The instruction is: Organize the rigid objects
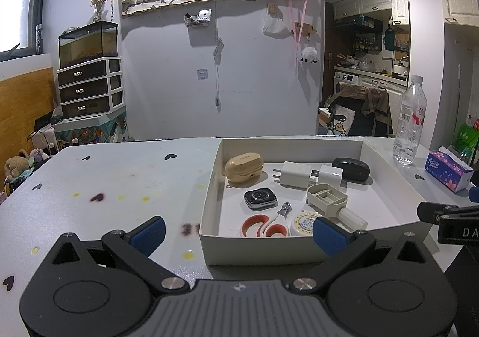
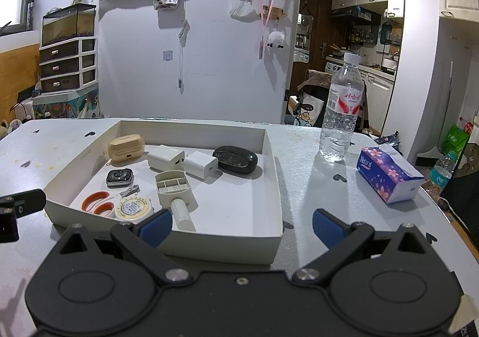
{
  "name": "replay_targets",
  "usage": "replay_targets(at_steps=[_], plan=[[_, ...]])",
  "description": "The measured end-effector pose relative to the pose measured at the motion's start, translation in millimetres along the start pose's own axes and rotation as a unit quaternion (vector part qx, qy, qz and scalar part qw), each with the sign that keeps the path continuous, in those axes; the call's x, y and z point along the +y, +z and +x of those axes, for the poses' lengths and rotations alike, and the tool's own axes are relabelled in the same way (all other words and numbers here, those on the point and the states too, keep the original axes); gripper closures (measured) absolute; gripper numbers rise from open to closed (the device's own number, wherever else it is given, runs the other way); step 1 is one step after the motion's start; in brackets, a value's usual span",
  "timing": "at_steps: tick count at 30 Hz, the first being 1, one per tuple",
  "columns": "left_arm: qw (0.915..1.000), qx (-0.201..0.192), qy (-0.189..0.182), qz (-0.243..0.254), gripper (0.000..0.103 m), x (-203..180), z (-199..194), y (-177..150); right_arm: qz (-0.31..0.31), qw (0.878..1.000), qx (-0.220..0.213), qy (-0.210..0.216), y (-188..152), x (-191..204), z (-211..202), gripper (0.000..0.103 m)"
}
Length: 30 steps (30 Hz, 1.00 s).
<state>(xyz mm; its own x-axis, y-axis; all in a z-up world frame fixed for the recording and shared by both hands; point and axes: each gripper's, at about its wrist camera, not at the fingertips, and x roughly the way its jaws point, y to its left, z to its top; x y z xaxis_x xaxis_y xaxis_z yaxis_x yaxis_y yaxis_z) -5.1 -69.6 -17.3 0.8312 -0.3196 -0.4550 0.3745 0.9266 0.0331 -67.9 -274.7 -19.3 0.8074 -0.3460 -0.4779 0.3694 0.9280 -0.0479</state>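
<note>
A white cardboard tray (image 1: 209, 187) (image 2: 272, 157) on the table holds several small items: a tan earbud case (image 1: 244, 167) (image 2: 125, 149), two white chargers (image 1: 295, 174) (image 2: 165, 158), a black oval case (image 1: 351, 169) (image 2: 235, 159), a smartwatch body (image 1: 260, 198) (image 2: 119, 177), orange-handled scissors (image 1: 263, 224) (image 2: 98, 202), a round tape measure (image 1: 304, 223) (image 2: 133, 207) and a beige plastic part with a tube (image 1: 327, 198) (image 2: 175, 190). My left gripper (image 1: 238, 233) stands open at the tray's near wall. My right gripper (image 2: 242, 227) is open too, over the tray's near right corner. Neither holds anything.
A clear water bottle (image 2: 341, 109) (image 1: 410, 121) and a blue tissue pack (image 2: 389, 172) (image 1: 447, 169) stand right of the tray. The grey table (image 1: 119, 181) carries stains and heart stickers. Drawers and a tank (image 1: 86, 79) stand at the back left.
</note>
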Motion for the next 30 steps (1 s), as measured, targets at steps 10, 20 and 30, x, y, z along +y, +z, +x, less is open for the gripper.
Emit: replay_targets(at_steps=[10, 20, 30], plan=[[1.0, 0.0, 0.0, 0.0, 0.0, 0.1, 0.0, -0.2, 0.0, 1.0, 0.0, 0.0, 0.2, 0.8, -0.3, 0.002], [1.0, 0.001, 0.0, 0.0, 0.0, 0.2, -0.2, 0.0, 0.0, 1.0, 0.0, 0.0, 0.3, 1.1, -0.4, 0.002], [1.0, 0.002, 0.0, -0.001, 0.0, -0.4, 1.4, -1.7, -0.001, 1.0, 0.0, 0.0, 0.3, 1.0, -0.4, 0.002]])
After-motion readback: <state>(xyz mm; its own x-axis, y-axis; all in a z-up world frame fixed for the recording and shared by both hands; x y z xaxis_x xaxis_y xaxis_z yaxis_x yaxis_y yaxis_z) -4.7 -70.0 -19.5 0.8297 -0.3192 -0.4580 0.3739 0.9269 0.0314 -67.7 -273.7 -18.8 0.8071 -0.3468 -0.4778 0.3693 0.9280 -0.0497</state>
